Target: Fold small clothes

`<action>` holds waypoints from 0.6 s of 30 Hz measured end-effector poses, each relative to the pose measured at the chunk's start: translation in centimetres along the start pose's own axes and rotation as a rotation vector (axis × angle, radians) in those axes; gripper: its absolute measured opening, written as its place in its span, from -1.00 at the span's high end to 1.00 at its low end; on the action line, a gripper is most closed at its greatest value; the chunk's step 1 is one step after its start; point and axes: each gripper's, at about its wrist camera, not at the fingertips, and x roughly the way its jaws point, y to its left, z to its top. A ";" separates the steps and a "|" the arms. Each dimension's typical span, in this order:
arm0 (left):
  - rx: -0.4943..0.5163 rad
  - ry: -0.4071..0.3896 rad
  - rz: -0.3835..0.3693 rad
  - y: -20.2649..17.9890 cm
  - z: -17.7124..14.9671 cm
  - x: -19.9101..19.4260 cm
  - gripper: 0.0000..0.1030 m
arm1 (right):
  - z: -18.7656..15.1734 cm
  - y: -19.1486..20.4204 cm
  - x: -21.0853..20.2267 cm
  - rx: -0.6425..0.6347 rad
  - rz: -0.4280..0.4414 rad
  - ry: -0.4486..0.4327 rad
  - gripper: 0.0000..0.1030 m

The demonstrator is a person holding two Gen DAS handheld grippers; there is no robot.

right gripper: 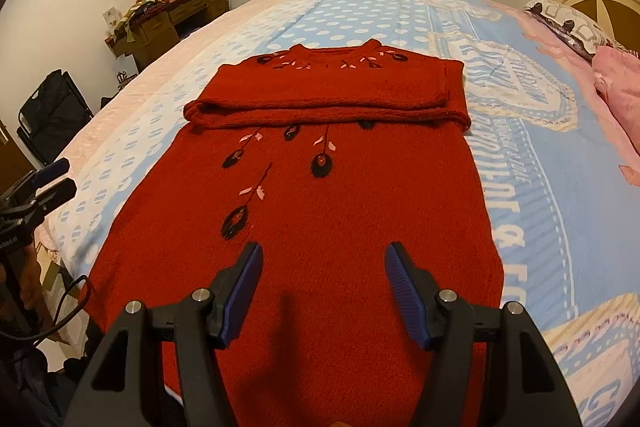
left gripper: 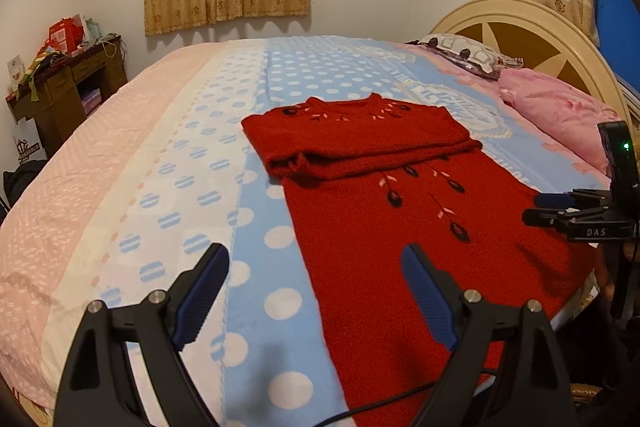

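Observation:
A red knitted sweater (left gripper: 400,211) with embroidered dark flowers lies flat on the bed, collar at the far end. Its sleeves are folded across the chest in a thick band (right gripper: 320,103). My left gripper (left gripper: 316,255) hangs open above the sweater's left edge and the blanket, holding nothing. My right gripper (right gripper: 324,251) is open over the lower body of the sweater (right gripper: 340,195), and its blue pads (right gripper: 404,287) touch no cloth. Each gripper shows in the other's view: the right one (left gripper: 552,209) at the right edge, the left one (right gripper: 52,179) at the left edge.
The bed carries a blue, white and pink polka-dot blanket (left gripper: 192,187). Pink bedding (left gripper: 560,115), a patterned pillow (left gripper: 468,55) and a cream headboard (left gripper: 520,23) are at the right. A cluttered wooden desk (left gripper: 64,87) and a black chair (right gripper: 52,107) stand beyond the far side. A black cable (right gripper: 60,307) hangs near the bed's edge.

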 end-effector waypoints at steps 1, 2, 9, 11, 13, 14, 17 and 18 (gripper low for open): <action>0.000 0.000 -0.004 -0.2 -0.2 -0.2 -0.76 | -0.2 0.1 -0.2 -0.001 0.000 -0.002 -0.25; -0.001 -0.001 -0.008 -0.3 -0.5 -0.4 -0.76 | -0.4 0.2 -0.4 -0.002 0.000 -0.002 -0.25; 0.024 0.015 -0.026 -1.6 -1.9 -1.3 -0.76 | -1.7 0.4 -1.6 0.001 -0.004 -0.013 -0.25; 0.031 0.027 -0.024 -1.9 -2.3 -1.2 -0.76 | -2.1 0.5 -1.8 0.003 -0.009 -0.011 -0.25; 0.027 0.039 -0.028 -2.2 -2.7 -1.2 -0.76 | -2.5 0.5 -2.0 0.000 -0.017 -0.011 -0.25; 0.026 0.044 -0.031 -2.3 -2.9 -1.2 -0.76 | -2.6 0.5 -2.1 -0.002 -0.022 -0.011 -0.25; 0.029 0.054 -0.037 -2.9 -3.4 -1.4 -0.76 | -3.2 0.5 -2.6 0.005 -0.026 -0.017 -0.26; 0.029 0.057 -0.041 -3.0 -3.5 -1.4 -0.76 | -3.3 0.5 -2.7 0.007 -0.027 -0.019 -0.26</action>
